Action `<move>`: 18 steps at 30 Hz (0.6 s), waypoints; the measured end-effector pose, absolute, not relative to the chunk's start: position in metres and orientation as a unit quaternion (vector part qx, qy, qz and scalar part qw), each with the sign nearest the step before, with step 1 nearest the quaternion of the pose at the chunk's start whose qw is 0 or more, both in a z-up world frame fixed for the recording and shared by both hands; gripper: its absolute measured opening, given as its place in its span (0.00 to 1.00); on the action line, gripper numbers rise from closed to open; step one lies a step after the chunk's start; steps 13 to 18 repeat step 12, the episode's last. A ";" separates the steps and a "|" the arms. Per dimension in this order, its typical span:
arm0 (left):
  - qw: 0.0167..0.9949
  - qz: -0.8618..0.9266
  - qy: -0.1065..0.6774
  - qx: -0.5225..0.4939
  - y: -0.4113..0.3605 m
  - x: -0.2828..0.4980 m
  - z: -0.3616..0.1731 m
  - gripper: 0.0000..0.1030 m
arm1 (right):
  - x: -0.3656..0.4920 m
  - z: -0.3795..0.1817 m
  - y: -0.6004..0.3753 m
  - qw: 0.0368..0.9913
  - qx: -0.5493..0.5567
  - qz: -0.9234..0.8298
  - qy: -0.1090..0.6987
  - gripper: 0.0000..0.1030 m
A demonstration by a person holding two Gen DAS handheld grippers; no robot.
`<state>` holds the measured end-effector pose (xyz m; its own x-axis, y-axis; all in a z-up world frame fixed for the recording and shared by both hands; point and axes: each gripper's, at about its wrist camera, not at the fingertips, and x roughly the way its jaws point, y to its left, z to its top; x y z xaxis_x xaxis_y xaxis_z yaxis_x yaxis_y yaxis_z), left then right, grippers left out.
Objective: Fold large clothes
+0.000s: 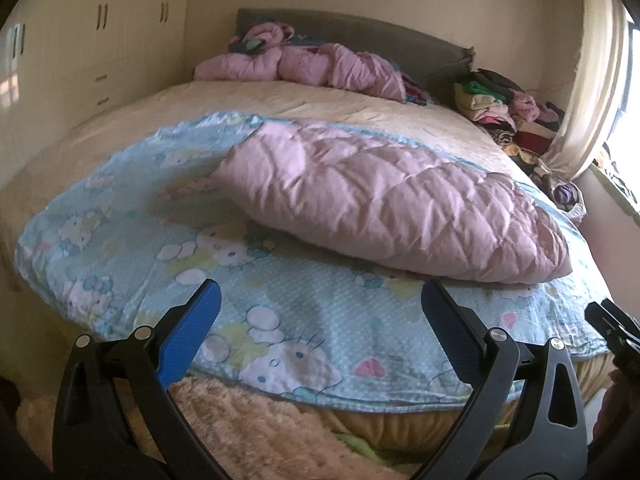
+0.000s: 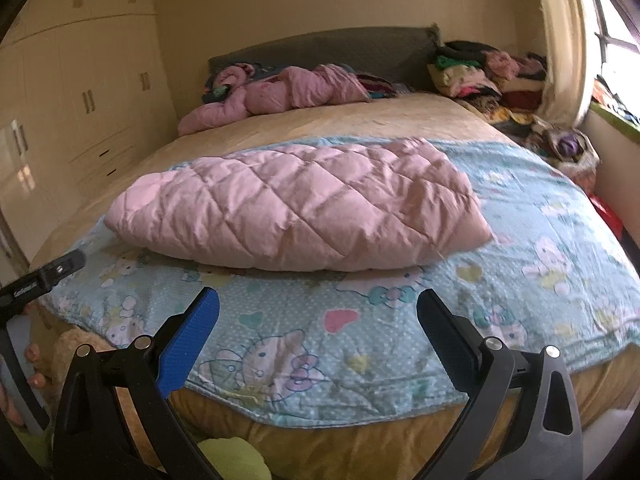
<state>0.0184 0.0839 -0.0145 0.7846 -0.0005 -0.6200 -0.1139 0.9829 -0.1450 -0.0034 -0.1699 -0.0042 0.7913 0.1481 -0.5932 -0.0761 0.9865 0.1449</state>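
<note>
The pink quilt [image 1: 384, 204] lies folded at mid-frame on a blue cartoon sheet [image 1: 280, 300] spread over the bed [image 1: 320, 108]. Both the left tool [image 1: 320, 312] and the right tool [image 2: 318, 312] stand wide and hold nothing, low in frame above the sheet's near edge. A crumpled pink blanket [image 2: 280, 92] sits by the headboard [image 2: 320, 48], upper centre. Piled clothes [image 2: 480, 76] crowd the upper right beside a curtain [image 2: 564, 60]. Wardrobes [image 2: 80, 92] fill the upper left.
</note>
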 end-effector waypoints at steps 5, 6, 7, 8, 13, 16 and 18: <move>0.933 0.072 0.339 -0.102 0.134 0.019 -0.026 0.91 | -0.015 -0.015 -0.216 0.945 0.095 -0.035 0.312 0.96; 0.930 0.089 0.340 -0.106 0.149 0.022 -0.028 0.91 | -0.018 -0.020 -0.235 0.938 0.107 -0.071 0.321 0.96; 0.926 0.114 0.343 -0.110 0.177 0.027 -0.029 0.91 | -0.021 -0.025 -0.249 0.933 0.115 -0.096 0.328 0.96; 0.921 0.142 0.344 -0.114 0.200 0.033 -0.030 0.91 | -0.026 -0.030 -0.267 0.926 0.125 -0.124 0.334 0.96; 0.897 0.252 0.344 -0.120 0.299 0.061 -0.031 0.91 | -0.076 -0.059 -0.363 0.869 0.183 -0.293 0.354 0.96; 0.897 0.252 0.344 -0.120 0.299 0.061 -0.031 0.91 | -0.076 -0.059 -0.363 0.869 0.183 -0.293 0.354 0.96; 0.897 0.252 0.344 -0.120 0.299 0.061 -0.031 0.91 | -0.076 -0.059 -0.363 0.869 0.183 -0.293 0.354 0.96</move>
